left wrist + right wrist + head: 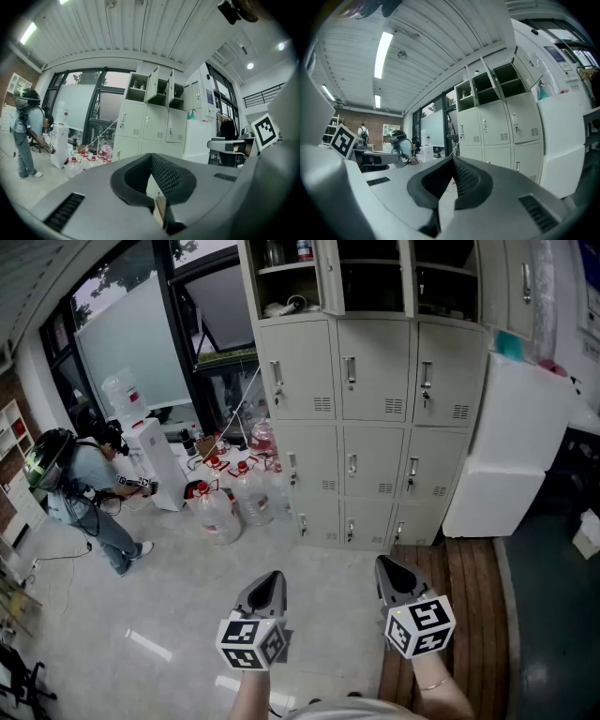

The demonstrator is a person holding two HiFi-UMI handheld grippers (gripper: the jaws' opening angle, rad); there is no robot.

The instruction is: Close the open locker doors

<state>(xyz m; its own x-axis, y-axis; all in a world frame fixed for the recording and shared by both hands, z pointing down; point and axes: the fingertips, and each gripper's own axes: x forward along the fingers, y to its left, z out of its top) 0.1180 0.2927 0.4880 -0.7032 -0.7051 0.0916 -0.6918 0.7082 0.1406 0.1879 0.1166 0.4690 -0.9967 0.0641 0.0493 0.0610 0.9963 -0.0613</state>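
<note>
while left gripper [271,577] and right gripper [385,565] sit closed, empty, lower centre: step nearer lockers [375,371]; push open doors [329,277], top centre, shut near their free edges.

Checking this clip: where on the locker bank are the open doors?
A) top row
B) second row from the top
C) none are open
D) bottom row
A: the open doors swing out from the top row of the locker bank, while every row below it is shut.
</note>
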